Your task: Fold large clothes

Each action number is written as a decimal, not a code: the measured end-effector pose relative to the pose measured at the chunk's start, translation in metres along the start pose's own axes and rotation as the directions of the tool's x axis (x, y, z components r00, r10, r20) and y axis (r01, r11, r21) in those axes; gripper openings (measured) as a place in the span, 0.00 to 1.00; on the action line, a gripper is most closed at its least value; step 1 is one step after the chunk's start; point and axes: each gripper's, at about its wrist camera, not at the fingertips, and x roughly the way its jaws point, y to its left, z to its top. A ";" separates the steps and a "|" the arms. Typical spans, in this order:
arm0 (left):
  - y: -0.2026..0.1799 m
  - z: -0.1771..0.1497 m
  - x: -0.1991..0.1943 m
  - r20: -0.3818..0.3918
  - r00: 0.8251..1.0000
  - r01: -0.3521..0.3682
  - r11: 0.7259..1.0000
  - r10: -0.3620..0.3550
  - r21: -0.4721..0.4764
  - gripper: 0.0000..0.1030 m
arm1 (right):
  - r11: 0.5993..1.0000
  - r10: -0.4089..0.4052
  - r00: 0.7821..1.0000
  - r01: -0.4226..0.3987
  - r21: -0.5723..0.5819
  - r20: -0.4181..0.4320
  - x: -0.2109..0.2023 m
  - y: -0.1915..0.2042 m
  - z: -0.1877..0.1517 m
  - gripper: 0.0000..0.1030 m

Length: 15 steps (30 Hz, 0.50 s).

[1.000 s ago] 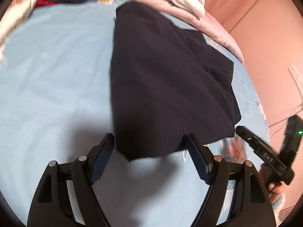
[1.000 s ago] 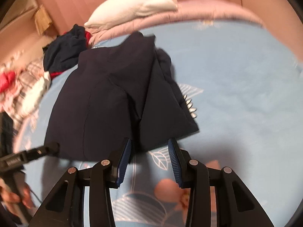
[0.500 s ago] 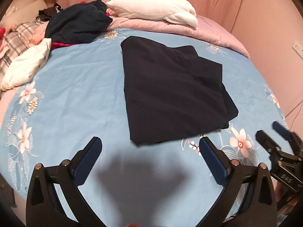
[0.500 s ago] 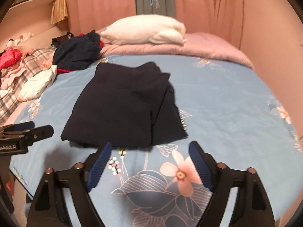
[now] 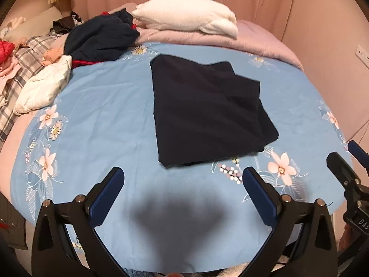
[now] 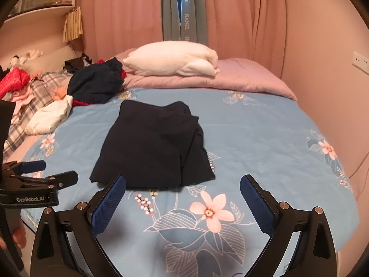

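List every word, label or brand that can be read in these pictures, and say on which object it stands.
"GenRobot.AI": white print on the left gripper, seen in the right wrist view.
"DAS": partial print, cut by the picture's edge, on the right gripper, seen in the left wrist view.
"HANEL": vertical letters on the grey curtain strip; the letters above are too blurred to read.

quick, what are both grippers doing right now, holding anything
Left gripper: open, holding nothing, short of the folded dark garment.
Right gripper: open, holding nothing.
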 end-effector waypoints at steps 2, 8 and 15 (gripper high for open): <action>-0.003 0.001 -0.011 0.023 1.000 -0.009 1.000 0.009 0.009 1.00 | 1.000 -0.015 1.000 0.015 -0.004 0.006 -0.006 0.001 0.001 0.96; -0.009 -0.004 -0.028 0.052 0.998 0.017 1.000 -0.019 0.021 1.00 | 1.000 -0.011 1.000 0.012 -0.010 0.029 -0.022 0.006 0.002 0.96; -0.005 -0.016 -0.025 0.040 0.999 0.003 1.000 -0.003 0.005 1.00 | 1.000 0.003 1.000 -0.003 0.009 -0.009 -0.017 0.011 -0.007 0.96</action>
